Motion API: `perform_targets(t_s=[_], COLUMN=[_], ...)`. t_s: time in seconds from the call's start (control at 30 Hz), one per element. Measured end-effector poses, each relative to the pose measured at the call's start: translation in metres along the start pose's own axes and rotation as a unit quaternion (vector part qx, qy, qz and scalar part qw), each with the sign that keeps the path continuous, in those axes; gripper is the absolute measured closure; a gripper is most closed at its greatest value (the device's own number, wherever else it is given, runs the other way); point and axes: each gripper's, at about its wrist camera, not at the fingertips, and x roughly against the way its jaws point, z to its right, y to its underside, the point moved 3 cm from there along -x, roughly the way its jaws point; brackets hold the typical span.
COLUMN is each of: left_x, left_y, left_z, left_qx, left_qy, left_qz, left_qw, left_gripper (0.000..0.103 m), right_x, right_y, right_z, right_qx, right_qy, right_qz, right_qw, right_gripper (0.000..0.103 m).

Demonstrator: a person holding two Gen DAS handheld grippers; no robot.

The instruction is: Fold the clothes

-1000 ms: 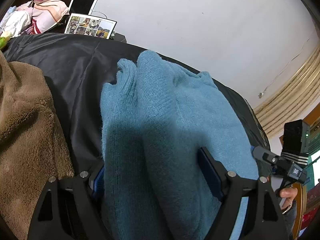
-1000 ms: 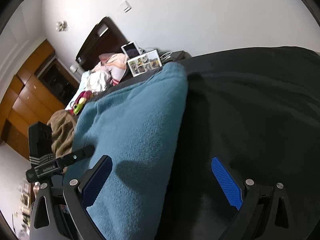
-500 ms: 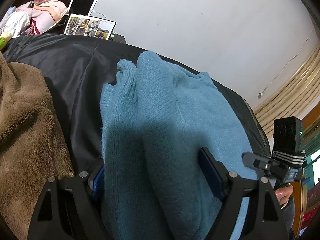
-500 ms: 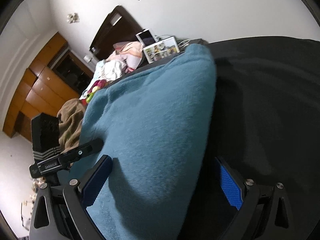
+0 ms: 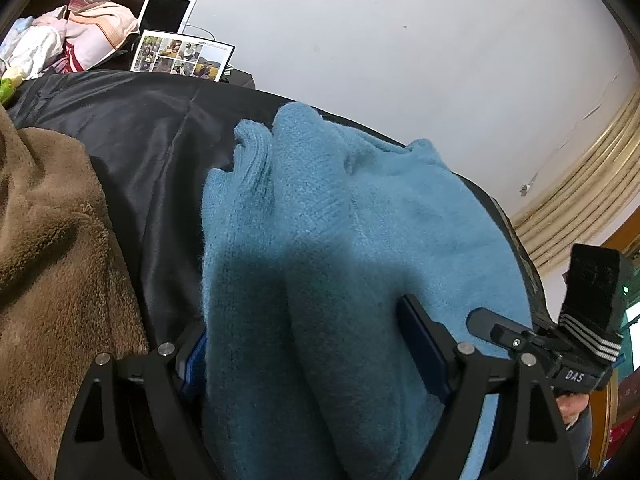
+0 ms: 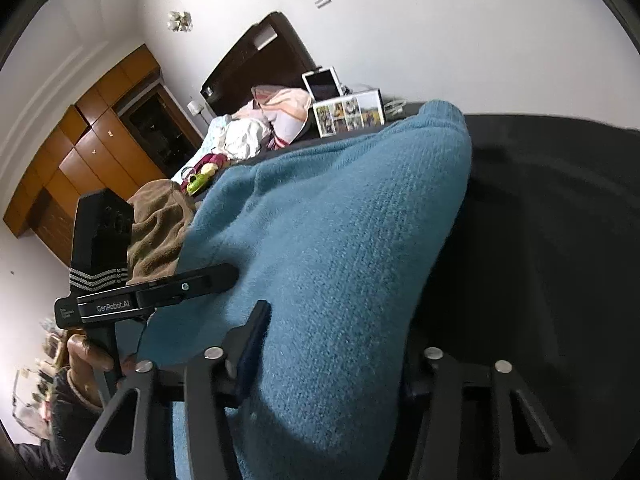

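Teal knitted sweater (image 5: 320, 240) lies bunched in long folds across the black glossy bed cover (image 5: 152, 140), and we hold it from both near edges. Beside it on our left sits a brown fleecy blanket (image 5: 48, 240), touching the cover but apart from the sweater. Beyond, a heap of pink and white laundry (image 6: 260, 124) rests near the dark wooden headboard (image 6: 256, 60). Our left gripper (image 5: 308, 352) has its fingers clamped on a thick roll of the sweater's knit. Our right gripper (image 6: 332, 356) likewise pinches a fold of the sweater. A white-framed photo collage (image 5: 182, 56) leans by the wall, with a white tablet (image 5: 168, 14) behind it.
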Motion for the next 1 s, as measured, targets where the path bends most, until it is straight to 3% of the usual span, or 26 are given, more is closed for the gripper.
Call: perform_targets(t_s=[0.2, 0.37, 0.5, 0.67, 0.87, 1.0], left_x=[0.004, -0.003, -0.013, -0.049, -0.092, -0.117], left_y=[0.0, 0.009, 0.014, 0.015, 0.027, 0.042], left_z=[0.012, 0.055, 0.108, 0.19, 0.297, 0.336], left_qx=[-0.006, -0.041, -0.086, -0.138, -0.203, -0.218], left_qy=[0.001, 0.001, 0.009, 0.046, 0.091, 0.104], left_qz=[0.003, -0.008, -0.028, -0.058, -0.083, -0.101], left_qw=[1.0, 0.9991, 0.9959, 0.9876, 0.9713, 0.9652], left_gripper=[0.031, 0.047, 0.052, 0.062, 0.064, 0.064], right_x=[0.019, 0.06, 0.103, 0.165, 0.249, 0.292], right_y=[0.0, 0.01, 0.022, 0.043, 0.072, 0.091], right_z=[-0.011, -0.01, 0.008, 0.045, 0.108, 0.141], right_qx=[0.019, 0.037, 0.022, -0.003, -0.061, -0.087], right_qy=[0.027, 0.062, 0.089, 0.139, 0.204, 0.24], right_qz=[0.034, 0.062, 0.088, 0.116, 0.146, 0.147], right_qw=[0.999, 0.995, 0.992, 0.983, 0.966, 0.956], right_gripper=[0.057, 0.058, 0.059, 0.06, 0.06, 0.06])
